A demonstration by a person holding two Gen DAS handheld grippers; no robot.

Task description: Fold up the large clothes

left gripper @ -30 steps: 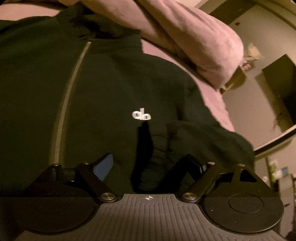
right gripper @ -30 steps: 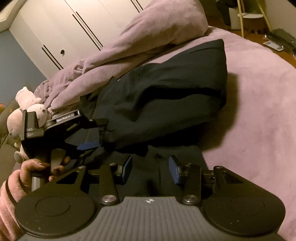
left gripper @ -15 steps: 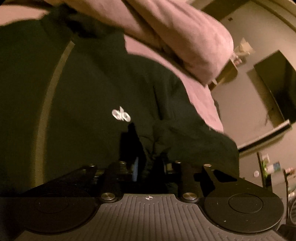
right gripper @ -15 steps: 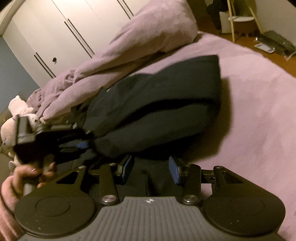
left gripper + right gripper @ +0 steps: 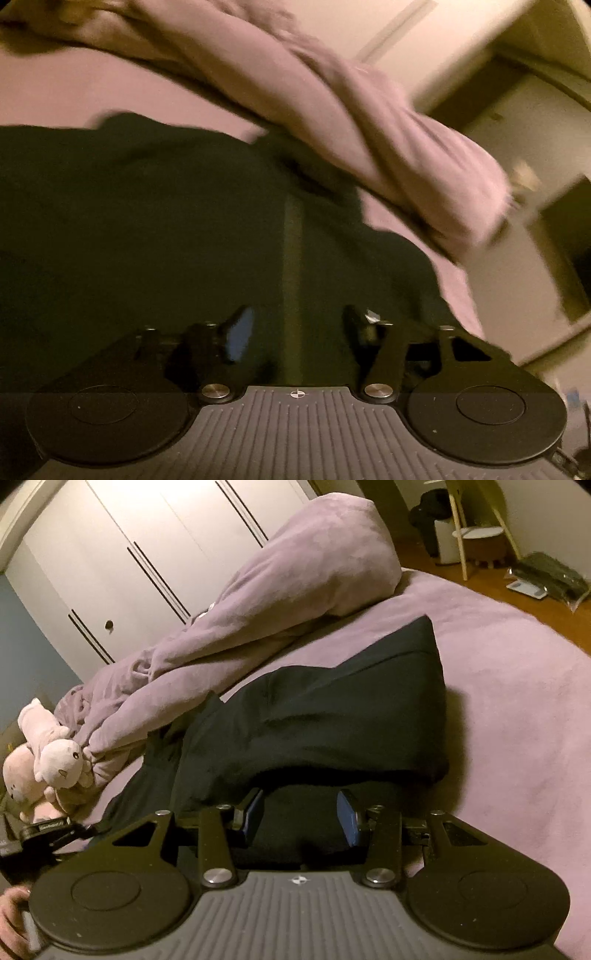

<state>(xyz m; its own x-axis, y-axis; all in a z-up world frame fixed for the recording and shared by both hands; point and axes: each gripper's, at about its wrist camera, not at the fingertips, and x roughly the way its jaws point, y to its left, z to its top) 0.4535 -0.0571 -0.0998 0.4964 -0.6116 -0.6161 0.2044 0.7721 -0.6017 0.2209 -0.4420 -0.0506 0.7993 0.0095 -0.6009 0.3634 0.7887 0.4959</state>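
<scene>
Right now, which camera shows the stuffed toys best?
The right wrist view: the pink stuffed toys sit at its left edge, beside the bunched duvet. The left wrist view shows none of them, only the dark garment and duvet.

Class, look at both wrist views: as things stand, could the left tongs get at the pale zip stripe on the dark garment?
Probably yes. The left tongs are opening, nothing gripped between them, and the zip stripe runs straight ahead across the dark garment. The rumpled lilac duvet lies beyond it, not in the way.
</scene>
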